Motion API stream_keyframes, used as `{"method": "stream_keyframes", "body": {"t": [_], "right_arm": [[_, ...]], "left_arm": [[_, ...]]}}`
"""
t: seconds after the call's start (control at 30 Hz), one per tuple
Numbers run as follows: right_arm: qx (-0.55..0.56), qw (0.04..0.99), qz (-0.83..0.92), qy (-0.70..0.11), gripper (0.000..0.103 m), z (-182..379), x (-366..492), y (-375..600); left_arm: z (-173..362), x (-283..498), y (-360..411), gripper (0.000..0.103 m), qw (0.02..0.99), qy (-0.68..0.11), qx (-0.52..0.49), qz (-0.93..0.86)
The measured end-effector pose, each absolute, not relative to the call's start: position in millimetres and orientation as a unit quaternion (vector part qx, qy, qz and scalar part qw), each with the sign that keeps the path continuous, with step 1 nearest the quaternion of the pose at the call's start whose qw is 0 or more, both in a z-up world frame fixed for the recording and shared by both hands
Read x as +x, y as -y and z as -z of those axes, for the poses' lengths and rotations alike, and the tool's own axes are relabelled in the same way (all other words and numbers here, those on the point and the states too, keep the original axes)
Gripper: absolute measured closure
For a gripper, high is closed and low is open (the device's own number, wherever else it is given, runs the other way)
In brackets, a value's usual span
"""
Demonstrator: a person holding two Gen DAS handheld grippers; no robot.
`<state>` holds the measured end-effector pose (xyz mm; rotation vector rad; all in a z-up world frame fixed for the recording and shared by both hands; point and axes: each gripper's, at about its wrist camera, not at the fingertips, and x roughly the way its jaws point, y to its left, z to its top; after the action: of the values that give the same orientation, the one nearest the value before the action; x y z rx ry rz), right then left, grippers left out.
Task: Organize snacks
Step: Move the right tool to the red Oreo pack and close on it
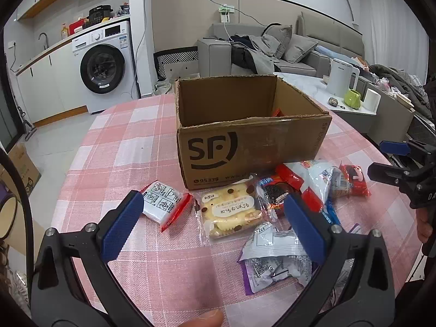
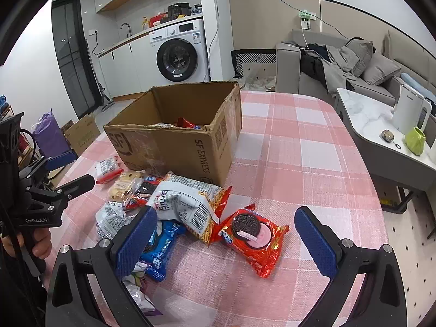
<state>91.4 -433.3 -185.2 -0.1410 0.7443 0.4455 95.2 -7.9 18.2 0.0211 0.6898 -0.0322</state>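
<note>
A: Starting at the left, what lies before the left gripper [image 1: 214, 219]?

B: Its blue fingers [image 1: 122, 229] are spread wide and hold nothing. Just beyond the left one lies a white-and-red sachet [image 1: 163, 204]; between the two sits a clear-wrapped yellow cake [image 1: 231, 212]; a white-and-purple packet [image 1: 272, 259] lies against the right one.

A: And the box?

B: The open SF cardboard box [image 1: 245, 136] stands on the pink checked tabletop [image 1: 122, 150], behind the snacks, with a red wrapper or two already inside.

A: Further right?

B: The right gripper [image 2: 226, 234] is also spread and empty. A red Oreo pack [image 2: 253, 237] lies between its fingers, not touching either. A blue Oreo pack [image 2: 160, 248] rests by the left finger, partly hidden behind it. A large crumpled white-and-orange bag [image 2: 190, 204] sprawls between the red pack and the box, blocking the straight way.

A: Anything beyond?

B: A marble side table [image 2: 368, 120] with a white kettle [image 2: 411, 111] and a green cup [image 2: 415, 140], well apart.
</note>
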Motion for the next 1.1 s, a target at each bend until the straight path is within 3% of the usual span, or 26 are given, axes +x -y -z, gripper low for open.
{"method": "stream_keyframes", "body": {"t": [1.1], "right_arm": [[-0.037,0.878,-0.154,-0.453,0.000,250,142,457]], "left_arm": [[23,128,-33,0.001,0.925,-0.380,-0.008,-0.018]]}}
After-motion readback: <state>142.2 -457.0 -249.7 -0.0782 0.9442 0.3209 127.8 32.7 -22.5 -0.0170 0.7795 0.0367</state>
